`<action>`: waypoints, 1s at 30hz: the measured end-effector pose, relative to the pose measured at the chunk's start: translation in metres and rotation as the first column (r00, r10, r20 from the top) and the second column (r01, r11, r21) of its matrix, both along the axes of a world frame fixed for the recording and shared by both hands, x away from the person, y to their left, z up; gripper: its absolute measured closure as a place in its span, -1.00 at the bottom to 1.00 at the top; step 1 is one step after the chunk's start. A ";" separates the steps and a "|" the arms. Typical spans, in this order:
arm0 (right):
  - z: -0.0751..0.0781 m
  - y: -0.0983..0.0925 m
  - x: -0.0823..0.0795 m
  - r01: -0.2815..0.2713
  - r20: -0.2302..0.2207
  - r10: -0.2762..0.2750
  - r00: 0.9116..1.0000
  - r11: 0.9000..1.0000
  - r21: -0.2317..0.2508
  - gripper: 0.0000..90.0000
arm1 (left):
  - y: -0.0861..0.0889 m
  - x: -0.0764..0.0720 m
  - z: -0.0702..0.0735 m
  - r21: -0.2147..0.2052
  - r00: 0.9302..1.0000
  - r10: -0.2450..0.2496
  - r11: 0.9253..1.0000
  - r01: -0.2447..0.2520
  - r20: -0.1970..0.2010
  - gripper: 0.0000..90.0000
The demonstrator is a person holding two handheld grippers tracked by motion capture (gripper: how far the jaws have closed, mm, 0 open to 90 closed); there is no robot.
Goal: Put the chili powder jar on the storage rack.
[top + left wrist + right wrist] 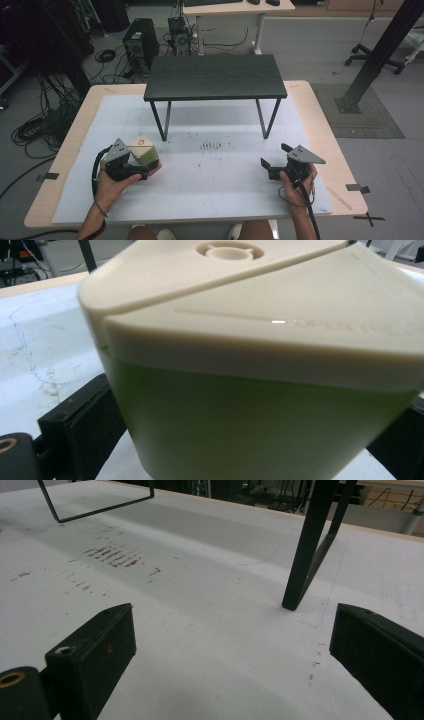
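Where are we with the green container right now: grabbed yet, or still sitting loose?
Grabbed: the left tongs are shut on the green plastic container with the cream lid, black jaws on both flanks in the left gripper view. In hand: only that hold, near the white mat's left side. The right tongs are open and empty. Left: moving and setting it down.

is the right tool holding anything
No, the right tool has its jaws spread wide with bare white table mat between them.

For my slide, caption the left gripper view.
Left hand-held gripper clamps a green container with a cream lid.
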State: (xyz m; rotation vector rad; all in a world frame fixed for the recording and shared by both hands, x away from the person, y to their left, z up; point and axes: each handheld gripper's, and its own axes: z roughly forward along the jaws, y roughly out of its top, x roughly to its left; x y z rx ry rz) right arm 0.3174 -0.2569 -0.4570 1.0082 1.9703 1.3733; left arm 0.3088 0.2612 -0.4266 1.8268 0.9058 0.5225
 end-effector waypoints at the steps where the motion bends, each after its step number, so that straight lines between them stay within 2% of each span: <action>1: 0.000 0.000 0.000 0.000 -0.001 0.000 1.000 1.000 0.000 -0.90 | 0.000 0.000 0.000 0.002 1.000 0.000 1.000 0.000 -0.001 -0.94; 30: 0.000 0.001 0.000 -0.005 -0.001 0.005 1.000 1.000 -0.010 -0.90 | -0.004 0.002 0.001 0.008 1.000 -0.007 1.000 0.007 0.004 -0.94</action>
